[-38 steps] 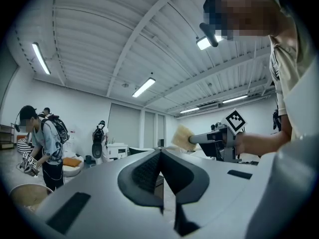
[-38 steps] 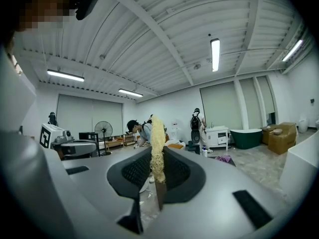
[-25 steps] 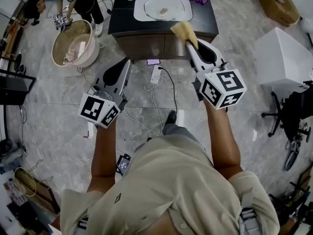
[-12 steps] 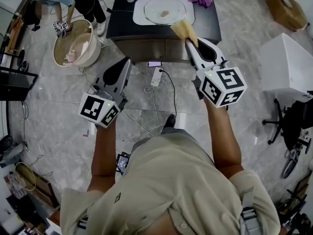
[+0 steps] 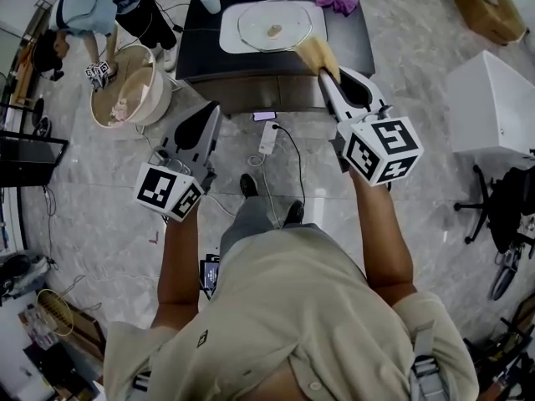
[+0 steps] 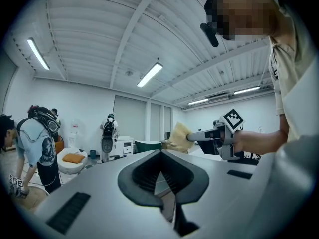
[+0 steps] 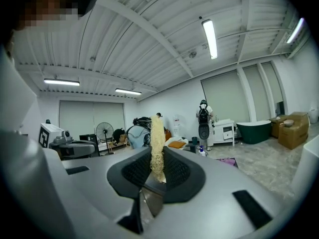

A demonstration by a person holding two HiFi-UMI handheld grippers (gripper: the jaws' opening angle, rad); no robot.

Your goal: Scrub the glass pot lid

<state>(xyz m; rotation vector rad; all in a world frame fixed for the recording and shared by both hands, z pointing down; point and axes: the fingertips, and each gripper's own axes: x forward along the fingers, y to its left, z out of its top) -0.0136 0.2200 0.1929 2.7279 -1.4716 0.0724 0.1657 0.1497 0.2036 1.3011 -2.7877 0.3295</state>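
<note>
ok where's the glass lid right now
In the head view the glass pot lid lies in the white basin atop the dark cabinet, top centre, just beyond the sponge clamped in the right gripper.

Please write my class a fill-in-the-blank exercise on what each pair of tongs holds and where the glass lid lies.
1. The right tongs are shut on a sponge coloured ____.
2. The left tongs are shut and hold ____.
3. In the head view, the glass lid lies in the white basin, with a teal cup to the basin's ____.

Missing words: yellow; nothing; left.
</note>
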